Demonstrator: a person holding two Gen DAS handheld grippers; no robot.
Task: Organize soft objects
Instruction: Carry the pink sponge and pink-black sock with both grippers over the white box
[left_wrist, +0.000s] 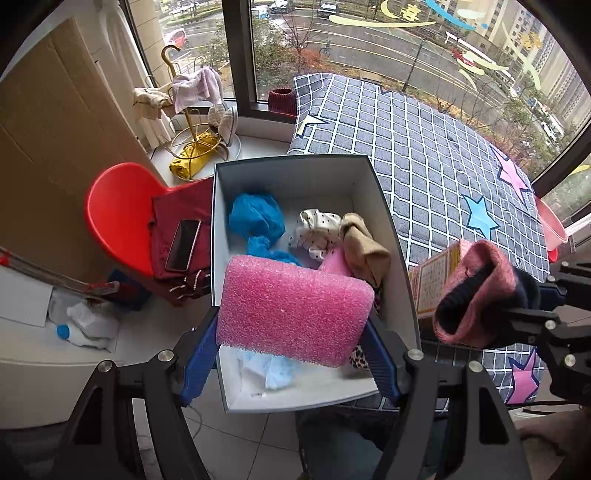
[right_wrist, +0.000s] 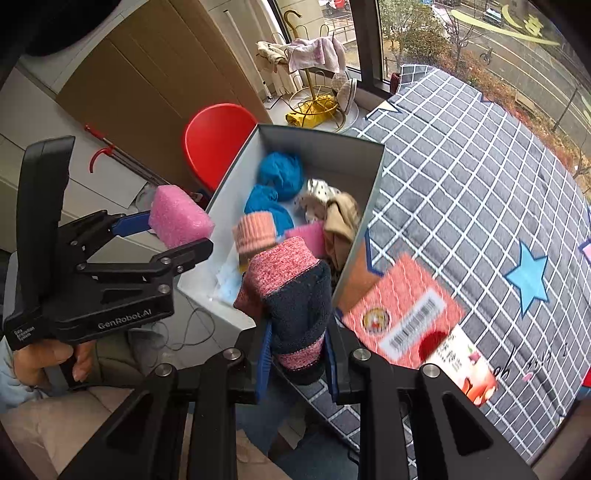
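A pink foam sponge sits pinched in the left hand-held gripper above the near end of the open grey box. The right hand-held gripper pinches a pink-and-navy sock just beside the box, over the checked bed.
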